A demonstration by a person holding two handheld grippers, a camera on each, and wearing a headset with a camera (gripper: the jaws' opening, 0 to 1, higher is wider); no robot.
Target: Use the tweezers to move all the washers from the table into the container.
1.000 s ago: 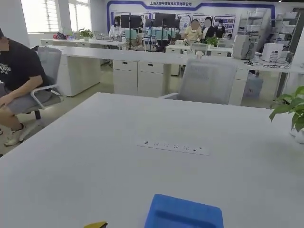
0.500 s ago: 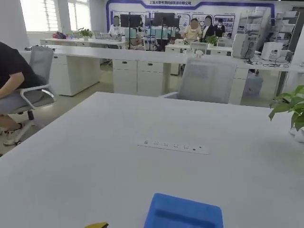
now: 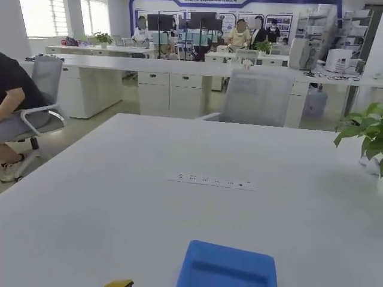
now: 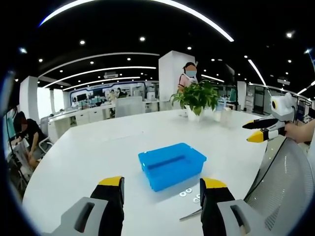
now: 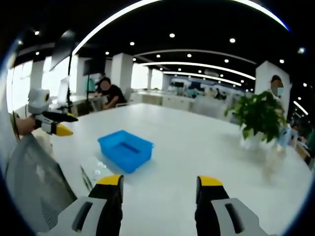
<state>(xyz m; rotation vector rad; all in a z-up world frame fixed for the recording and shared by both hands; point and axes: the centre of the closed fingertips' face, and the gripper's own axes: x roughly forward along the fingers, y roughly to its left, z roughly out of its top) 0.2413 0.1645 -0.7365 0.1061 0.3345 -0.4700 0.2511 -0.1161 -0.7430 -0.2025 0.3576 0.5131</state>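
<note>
L tool: my left gripper (image 4: 162, 196), yellow-tipped jaws wide apart, nothing btwn them, hovering at near edge of the white table (image 4: 98, 157).
Bin: blue rectangular plastic container (image 4: 171, 164), open top, straight ahead of L jaws; inside too blurry to read.
Parts: small silver ring washers (image 4: 189, 192), loose cluster on table just beside the bin's near-right corner.
Pick tool: thin silver metal tweezers (image 4: 189, 215), flat on table on my side of the washers, close by L's right-hand jaw. Long axis approx crosswise to L jaws; can't tell which end is the tips.
R tool: my right gripper (image 5: 160, 196), jaws apart, empty; bin + washers sit ahead-left of it.
Key relation: tweezers lie btwn the two grippers, right of L, left of R. I'd judge L slightly nearer, low confidence (fisheye).
</note>
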